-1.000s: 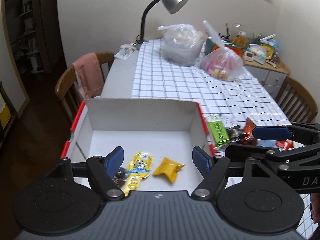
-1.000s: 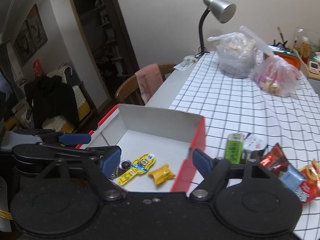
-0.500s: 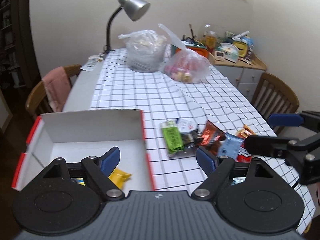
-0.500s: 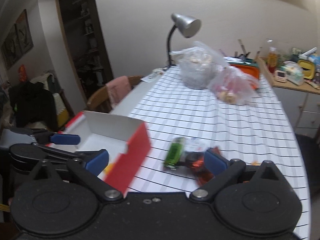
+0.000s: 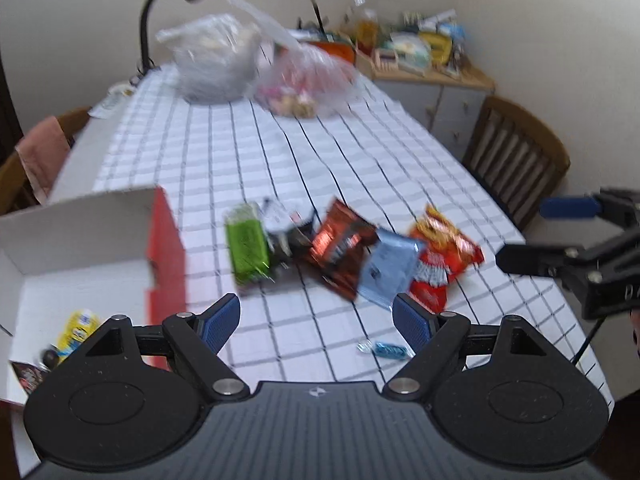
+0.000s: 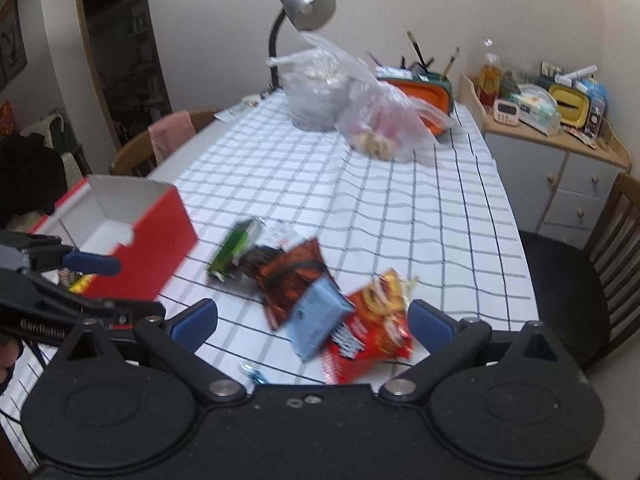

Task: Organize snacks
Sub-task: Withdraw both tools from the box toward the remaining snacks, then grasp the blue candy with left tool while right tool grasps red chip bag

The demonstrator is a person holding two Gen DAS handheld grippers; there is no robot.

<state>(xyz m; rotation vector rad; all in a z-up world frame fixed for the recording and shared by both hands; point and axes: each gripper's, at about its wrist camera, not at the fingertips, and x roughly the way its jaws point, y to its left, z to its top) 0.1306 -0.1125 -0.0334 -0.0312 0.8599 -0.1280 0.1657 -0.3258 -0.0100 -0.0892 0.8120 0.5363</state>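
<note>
A row of snack packets lies on the checked tablecloth: a green packet (image 5: 246,248), a dark red bag (image 5: 340,246), a light blue packet (image 5: 386,266) and a red-orange chip bag (image 5: 440,262). A small blue wrapped candy (image 5: 386,349) lies nearest. The red box (image 5: 166,248) with a white inside stands left and holds a yellow snack (image 5: 76,330). My left gripper (image 5: 316,318) is open and empty, above the cloth before the packets. My right gripper (image 6: 312,320) is open and empty over the blue packet (image 6: 316,312) and chip bag (image 6: 376,320).
Two full plastic bags (image 6: 376,124) and a desk lamp (image 6: 304,8) stand at the table's far end. Wooden chairs (image 5: 516,168) flank the table, one with a pink cloth (image 6: 172,132). A cluttered sideboard (image 6: 552,148) is at the back right.
Both grippers have swung right, from over the box to over the loose packets on the cloth. Both stay open and empty.
</note>
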